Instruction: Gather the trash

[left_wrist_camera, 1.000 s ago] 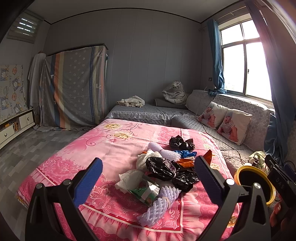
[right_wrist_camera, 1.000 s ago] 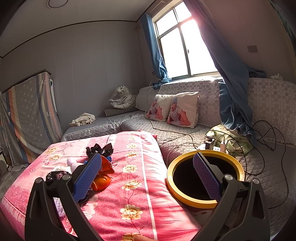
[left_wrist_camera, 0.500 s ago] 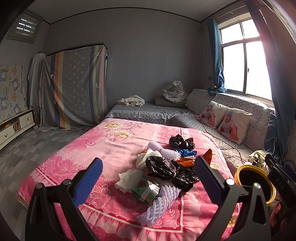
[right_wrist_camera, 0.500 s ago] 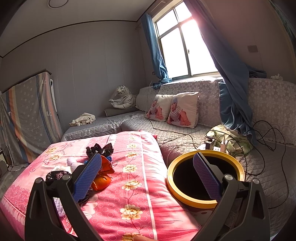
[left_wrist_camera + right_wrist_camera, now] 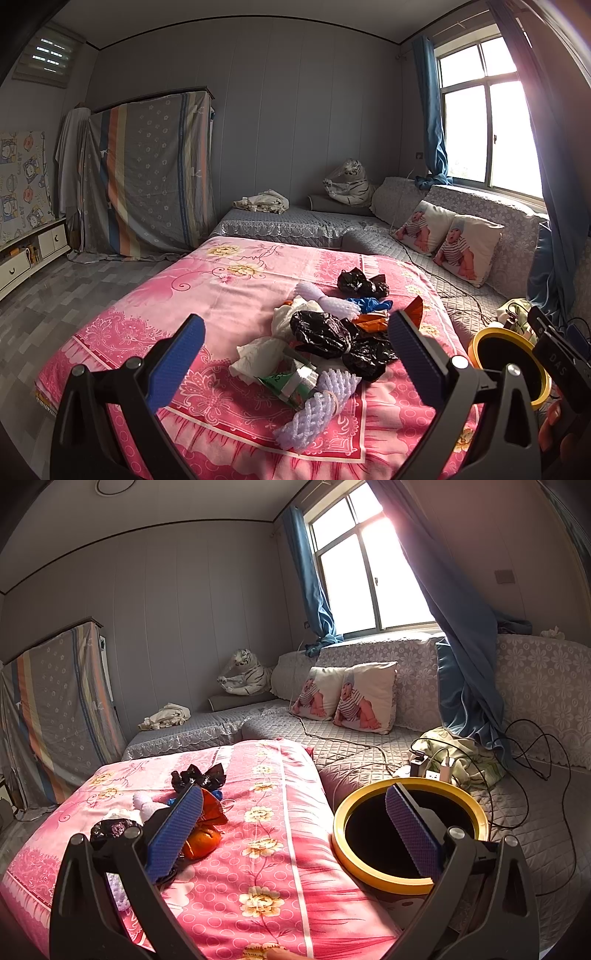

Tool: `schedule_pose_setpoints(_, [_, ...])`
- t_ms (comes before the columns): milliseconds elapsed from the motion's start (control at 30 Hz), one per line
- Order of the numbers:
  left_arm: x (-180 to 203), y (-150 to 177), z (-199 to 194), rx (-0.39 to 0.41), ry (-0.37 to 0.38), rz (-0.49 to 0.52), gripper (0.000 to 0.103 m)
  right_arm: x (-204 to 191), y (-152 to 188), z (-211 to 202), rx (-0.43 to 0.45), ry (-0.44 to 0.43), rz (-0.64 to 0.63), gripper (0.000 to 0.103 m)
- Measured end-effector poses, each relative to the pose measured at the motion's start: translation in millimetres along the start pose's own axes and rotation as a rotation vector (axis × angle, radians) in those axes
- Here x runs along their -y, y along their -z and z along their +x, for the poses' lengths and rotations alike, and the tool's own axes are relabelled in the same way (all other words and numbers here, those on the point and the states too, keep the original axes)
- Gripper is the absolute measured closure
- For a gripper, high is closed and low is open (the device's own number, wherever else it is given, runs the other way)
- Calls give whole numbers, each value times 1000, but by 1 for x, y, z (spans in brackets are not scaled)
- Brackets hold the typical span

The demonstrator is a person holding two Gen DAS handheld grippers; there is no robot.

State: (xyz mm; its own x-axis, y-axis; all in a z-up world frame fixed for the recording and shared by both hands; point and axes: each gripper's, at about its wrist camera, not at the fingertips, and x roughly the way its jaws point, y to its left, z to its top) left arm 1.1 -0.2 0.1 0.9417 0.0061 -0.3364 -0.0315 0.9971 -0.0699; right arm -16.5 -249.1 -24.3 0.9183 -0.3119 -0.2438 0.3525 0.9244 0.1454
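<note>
The left claw (image 5: 295,362) stands wide and empty above the near edge of the bed (image 5: 155,295); the right claw (image 5: 295,830) is also wide and holds nothing; the trash pile (image 5: 325,339) lies toward the bed's right edge, near the yellow-rimmed bin (image 5: 373,871) beside that edge; no piece is taken yet, I think; next, lower one claw onto the white foam net (image 5: 317,406).

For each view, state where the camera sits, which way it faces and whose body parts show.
Left wrist: on the left hand-held gripper, open, facing the trash pile on the pink bedspread; fingertips show at lower right.
Right wrist: on the right hand-held gripper, open, facing the yellow-rimmed bin beside the bed; a fingertip shows at the bottom edge.
Shared: pile, bin, bedspread.
</note>
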Motion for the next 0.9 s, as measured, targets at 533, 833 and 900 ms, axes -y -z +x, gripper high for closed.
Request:
schedule_pose_setpoints(533, [1,1,1,1,0,3,7,0,1,0,-3,-3,-2,8])
schedule_pose_setpoints(833, [1,2,1,0,-1,4,7,0,1,1,-6,-7,-2,8])
schedule_pose_setpoints(900, [1,2,1,0,-1,5,7,0,1,1,-6,-8,-2,8])
